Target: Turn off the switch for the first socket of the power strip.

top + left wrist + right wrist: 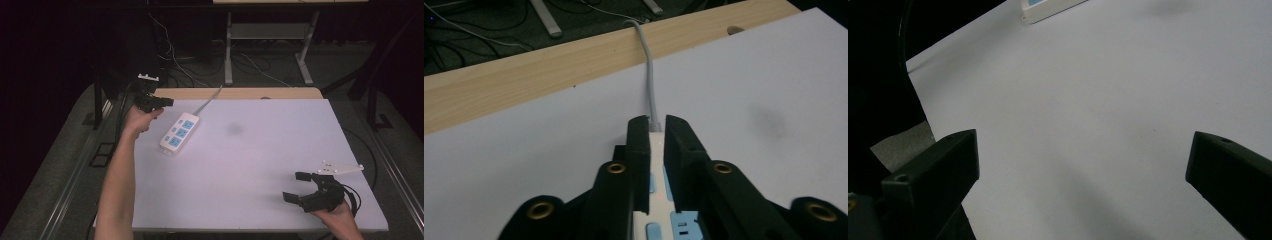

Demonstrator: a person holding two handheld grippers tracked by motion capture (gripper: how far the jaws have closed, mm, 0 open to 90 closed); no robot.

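Note:
A white power strip (179, 132) with blue sockets lies at the back left of the white table top (250, 160). Its grey cable (210, 98) runs off over the back edge. My left gripper (169, 102) hovers just left of the strip's far end, its jaws all but together with nothing held. In the left gripper view the left gripper (656, 120) looks along the strip (681, 220) and its cable (650, 75). My right gripper (292, 186) is near the front right corner, wide open and empty. In the right gripper view the right gripper (1083, 150) faces bare table, with the strip's corner (1048, 7) far off.
A wooden strip (240, 93) borders the table's back edge. A faint dark smudge (234, 128) marks the white surface right of the power strip. Cables and desk legs (229, 50) stand on the floor beyond the table.

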